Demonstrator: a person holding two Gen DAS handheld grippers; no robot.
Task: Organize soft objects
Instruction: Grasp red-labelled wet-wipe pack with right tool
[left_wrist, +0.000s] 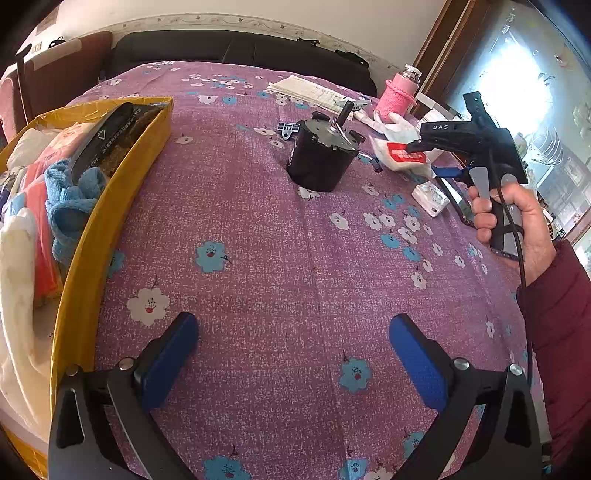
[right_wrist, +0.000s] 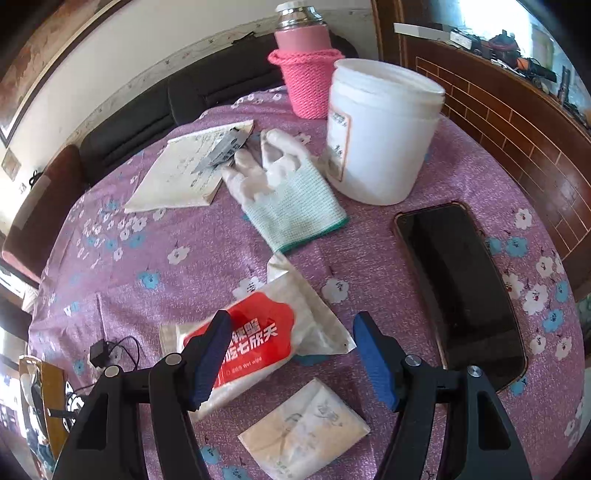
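Observation:
A yellow cardboard box at the left holds a blue towel and other soft cloths. My left gripper is open and empty over the purple flowered cloth. My right gripper is open just above a red-and-white wet wipe pack, its left finger over the pack; it also shows in the left wrist view. A white and green glove lies beyond the pack. A small tissue pack lies under the gripper.
A black motor stands mid-table. A white plastic tub, a pink knitted bottle, a black phone, a paper booklet and a small charger lie around on the table.

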